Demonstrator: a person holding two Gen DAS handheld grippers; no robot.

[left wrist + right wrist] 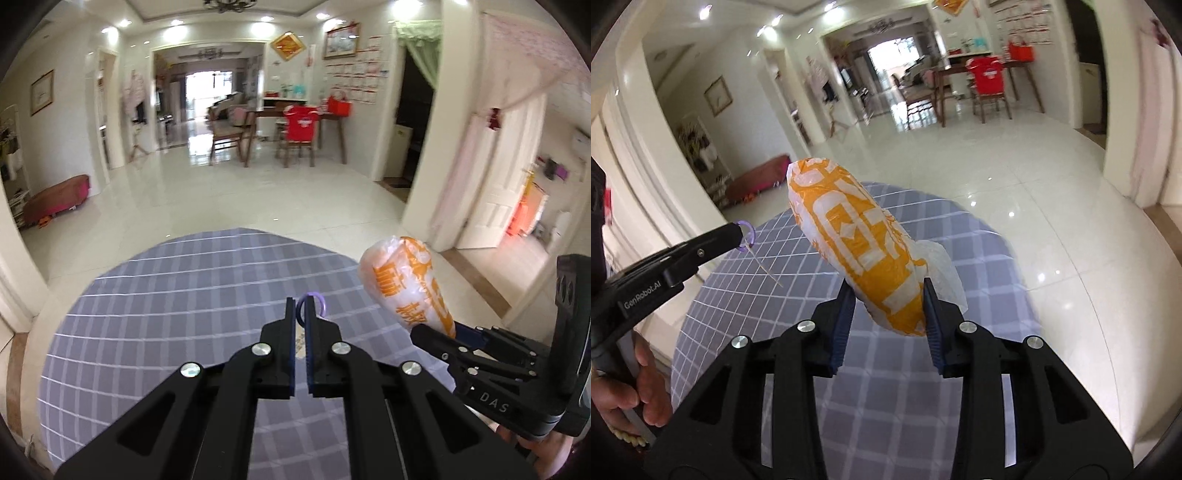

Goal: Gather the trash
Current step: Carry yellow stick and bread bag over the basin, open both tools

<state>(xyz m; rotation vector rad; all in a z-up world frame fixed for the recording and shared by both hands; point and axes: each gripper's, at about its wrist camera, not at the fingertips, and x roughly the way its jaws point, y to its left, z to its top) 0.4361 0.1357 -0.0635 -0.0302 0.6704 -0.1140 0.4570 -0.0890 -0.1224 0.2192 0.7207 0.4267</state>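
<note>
- Left gripper (301,306) — nearly closed, pinching a purple-ringed pick (748,236), lifted off the surface (166,295).
- Right gripper (888,295) clamps the orange wrapper (857,243) mid-body — likely both bound for disposal.

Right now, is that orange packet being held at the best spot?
Probably yes. The right tool pinches the orange packet across its narrower lower end, one finger on each long side; the upper part bulges wider, so a grip there might slip.

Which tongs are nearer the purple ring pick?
Left. The left tongs are shut on the purple ring pick, gripping its loop. The right tongs are off to its right, apart from it, shut on the orange-and-white wrapper above the checked tablecloth.
</note>
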